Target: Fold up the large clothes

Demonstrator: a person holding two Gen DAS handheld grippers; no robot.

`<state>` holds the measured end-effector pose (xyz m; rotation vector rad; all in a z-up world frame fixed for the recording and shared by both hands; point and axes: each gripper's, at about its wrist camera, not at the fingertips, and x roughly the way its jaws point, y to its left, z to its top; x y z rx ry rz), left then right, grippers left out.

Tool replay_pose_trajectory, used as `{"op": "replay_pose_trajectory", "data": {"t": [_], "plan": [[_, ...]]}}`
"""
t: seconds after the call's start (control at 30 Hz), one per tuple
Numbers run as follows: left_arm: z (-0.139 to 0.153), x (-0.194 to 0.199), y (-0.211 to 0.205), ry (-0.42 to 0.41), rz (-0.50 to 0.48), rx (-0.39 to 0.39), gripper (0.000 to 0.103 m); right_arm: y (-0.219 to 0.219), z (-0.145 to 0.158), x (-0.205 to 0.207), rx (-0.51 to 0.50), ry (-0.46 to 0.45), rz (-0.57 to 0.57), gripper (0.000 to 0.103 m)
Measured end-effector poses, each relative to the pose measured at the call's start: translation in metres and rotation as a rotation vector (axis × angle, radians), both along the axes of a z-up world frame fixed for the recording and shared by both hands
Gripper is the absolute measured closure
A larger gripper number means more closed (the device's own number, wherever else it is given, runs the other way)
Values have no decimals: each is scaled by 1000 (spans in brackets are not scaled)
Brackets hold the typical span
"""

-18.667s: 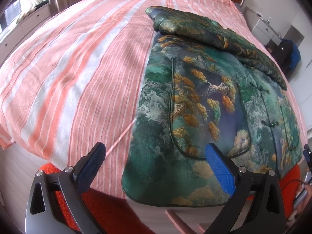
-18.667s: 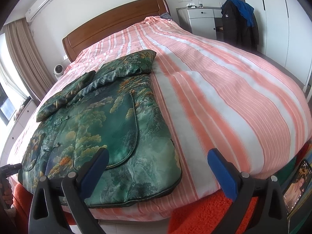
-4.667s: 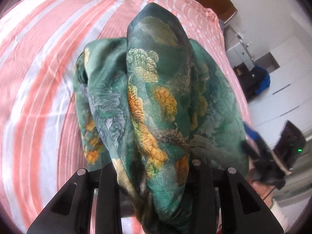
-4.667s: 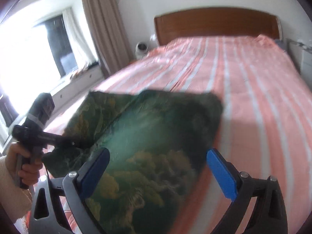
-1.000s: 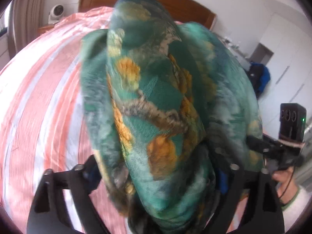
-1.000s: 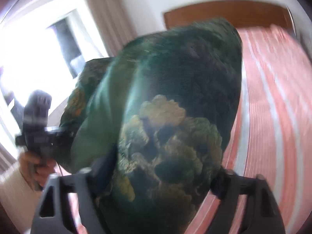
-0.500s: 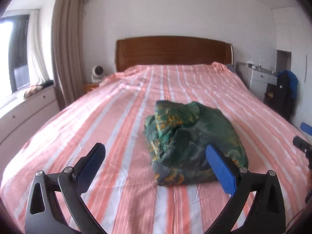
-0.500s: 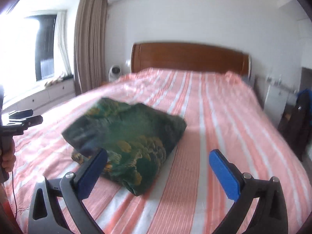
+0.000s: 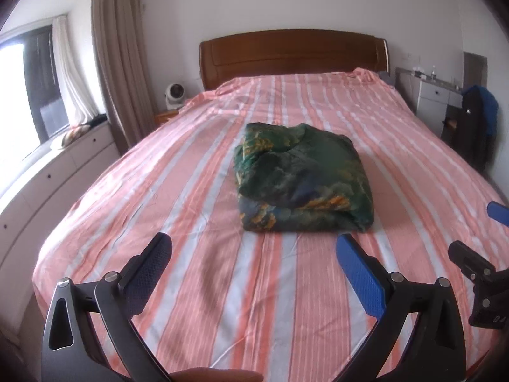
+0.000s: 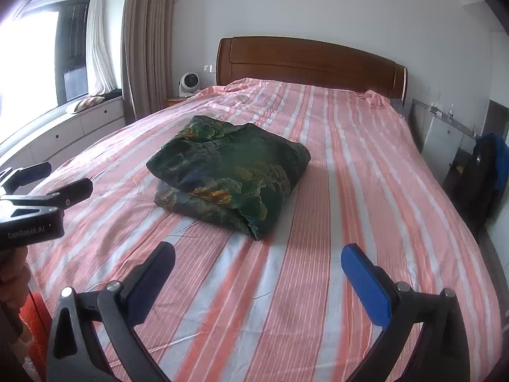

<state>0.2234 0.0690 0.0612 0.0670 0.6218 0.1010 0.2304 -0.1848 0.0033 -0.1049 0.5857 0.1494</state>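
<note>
A green patterned jacket (image 9: 302, 178) lies folded into a thick bundle in the middle of the pink striped bed (image 9: 191, 222); it also shows in the right wrist view (image 10: 229, 172). My left gripper (image 9: 254, 254) is open and empty, held back over the foot of the bed, well short of the bundle. My right gripper (image 10: 257, 261) is also open and empty, at the foot of the bed to the right of the left one. The left gripper shows at the left edge of the right wrist view (image 10: 44, 187).
A wooden headboard (image 9: 292, 51) stands at the far end. White drawers run under the window (image 9: 47, 175) on the left. A small fan (image 9: 174, 95) sits on a bedside table. A white cabinet and a chair with dark clothes (image 9: 477, 117) stand on the right.
One second ago both grippers held the jacket up close to the cameras. It now lies folded on the bed, both grippers have let go and pulled back toward the foot.
</note>
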Motion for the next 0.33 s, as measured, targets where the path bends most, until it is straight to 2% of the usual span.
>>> {"op": "replay_pose_trajectory", "data": {"t": [0.33], "plan": [[11,-27,-13,-8,-6,-7,0,-7,1,-23,8,20,-27,0]]}}
